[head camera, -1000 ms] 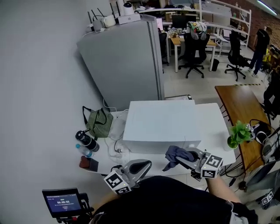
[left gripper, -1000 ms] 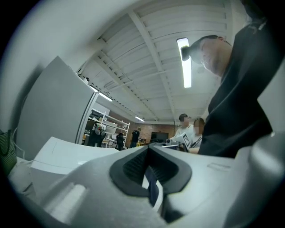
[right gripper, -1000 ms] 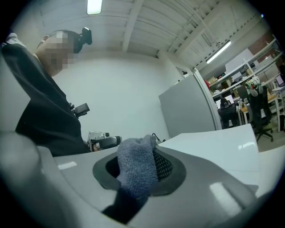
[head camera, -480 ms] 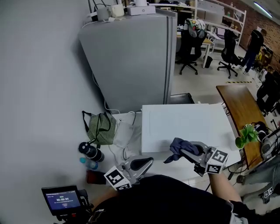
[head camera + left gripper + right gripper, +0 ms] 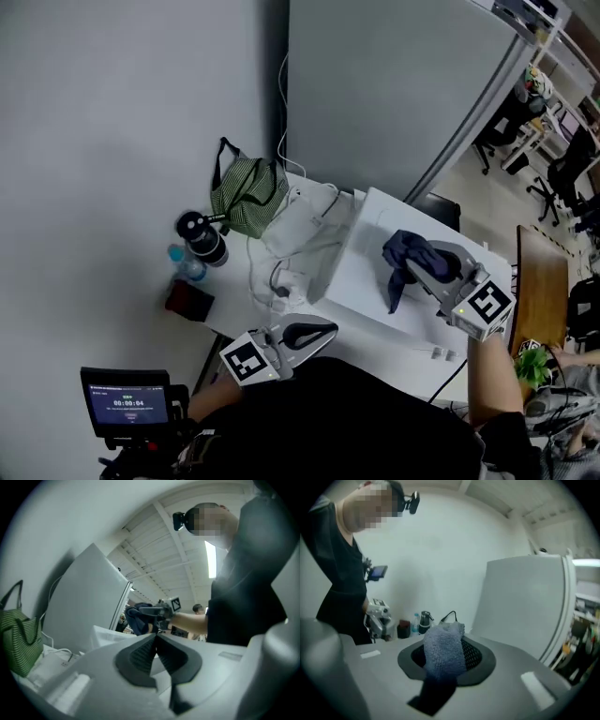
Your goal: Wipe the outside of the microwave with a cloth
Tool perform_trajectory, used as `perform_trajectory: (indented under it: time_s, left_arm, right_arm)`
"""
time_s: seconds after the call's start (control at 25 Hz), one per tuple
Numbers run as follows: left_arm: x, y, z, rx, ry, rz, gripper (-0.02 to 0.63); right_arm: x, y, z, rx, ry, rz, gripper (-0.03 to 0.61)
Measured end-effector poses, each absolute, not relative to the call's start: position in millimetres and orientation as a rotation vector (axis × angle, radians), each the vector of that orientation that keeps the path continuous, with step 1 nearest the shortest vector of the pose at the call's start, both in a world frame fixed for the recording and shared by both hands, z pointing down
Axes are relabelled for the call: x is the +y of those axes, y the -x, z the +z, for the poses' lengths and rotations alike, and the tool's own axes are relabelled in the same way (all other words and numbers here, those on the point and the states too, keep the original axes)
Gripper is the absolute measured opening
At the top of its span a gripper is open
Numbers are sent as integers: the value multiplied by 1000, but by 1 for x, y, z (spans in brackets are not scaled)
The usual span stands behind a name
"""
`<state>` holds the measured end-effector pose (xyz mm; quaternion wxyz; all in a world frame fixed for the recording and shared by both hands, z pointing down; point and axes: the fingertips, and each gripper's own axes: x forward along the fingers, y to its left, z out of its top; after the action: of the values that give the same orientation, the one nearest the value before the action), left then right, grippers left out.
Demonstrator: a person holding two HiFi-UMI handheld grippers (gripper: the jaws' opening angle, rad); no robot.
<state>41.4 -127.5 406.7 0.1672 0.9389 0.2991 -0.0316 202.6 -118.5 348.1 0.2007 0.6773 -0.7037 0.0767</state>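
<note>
Blue cloth (image 5: 403, 255) pinched in right tool (image 5: 422, 268) above white microwave (image 5: 361, 286); left tool (image 5: 322, 333) pressed together.

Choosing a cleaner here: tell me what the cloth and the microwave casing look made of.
The cloth looks like blue-grey terry fabric: nubby looped surface, matte, hanging limp. The microwave casing is smooth, white, evenly flat; painted metal or plastic, cannot tell.

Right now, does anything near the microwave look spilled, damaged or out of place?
Nothing spilled or damaged. Only a loose tangle of white cables lies beside the microwave, near the green bag; it might snag the cloth.
</note>
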Motion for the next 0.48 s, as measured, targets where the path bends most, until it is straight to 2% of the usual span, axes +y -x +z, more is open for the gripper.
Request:
perform_trajectory:
  time_s: [0.2, 0.48]
  left_arm:
    - [-150, -10, 416, 656, -2741, -97, 3]
    - [-189, 19, 434, 515, -2825, -120, 3]
  right_arm:
    - [-223, -250, 392, -1719, -1376, 208, 89]
    - [-264, -309, 542, -1349, -872, 739, 87]
